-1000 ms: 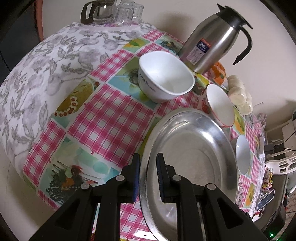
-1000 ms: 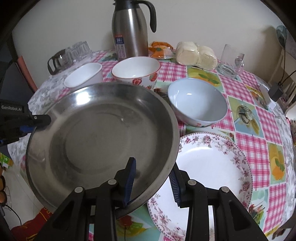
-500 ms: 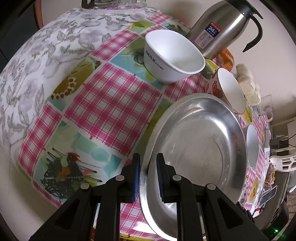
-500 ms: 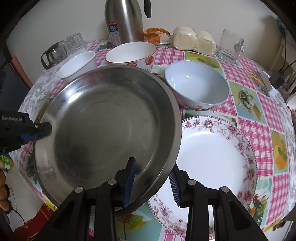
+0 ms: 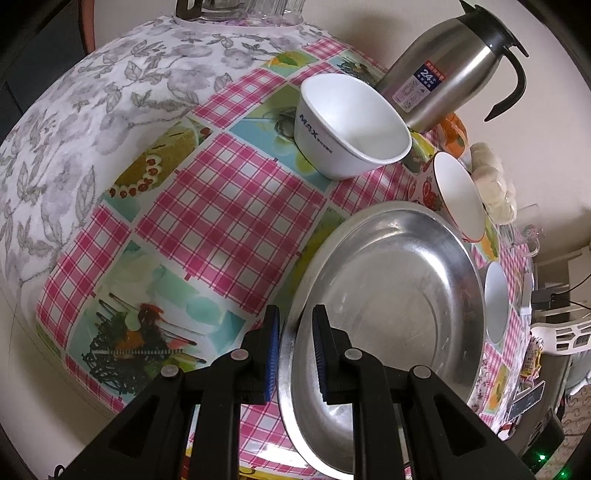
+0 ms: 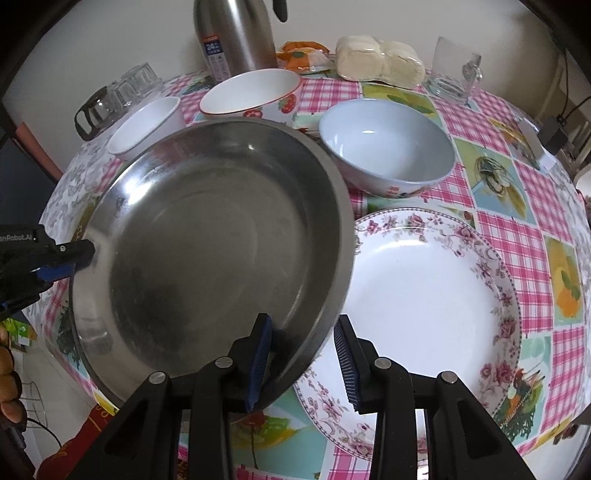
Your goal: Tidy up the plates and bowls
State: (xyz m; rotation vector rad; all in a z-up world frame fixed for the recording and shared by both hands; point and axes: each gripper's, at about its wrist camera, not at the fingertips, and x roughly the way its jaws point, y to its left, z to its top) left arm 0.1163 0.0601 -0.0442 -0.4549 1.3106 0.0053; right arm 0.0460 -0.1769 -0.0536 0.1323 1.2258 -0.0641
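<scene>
We have carried steel plate [image 6: 207, 251] rightward, rim now overlapping floral plate [image 6: 424, 288] on surface [image 5: 221, 206]. Left claw [image 5: 293, 350] clamps rim; right claw [image 6: 303, 354] straddles rim, gap visible.

A round bench [image 6: 517, 236] fills most of the view, under a cloth of pink checks and food pictures, with grey flowers at its left edge. Behind it, along the top of the frame, stands a plain cream wall [image 6: 369, 18]. Soft, even light falls on everything.
</scene>
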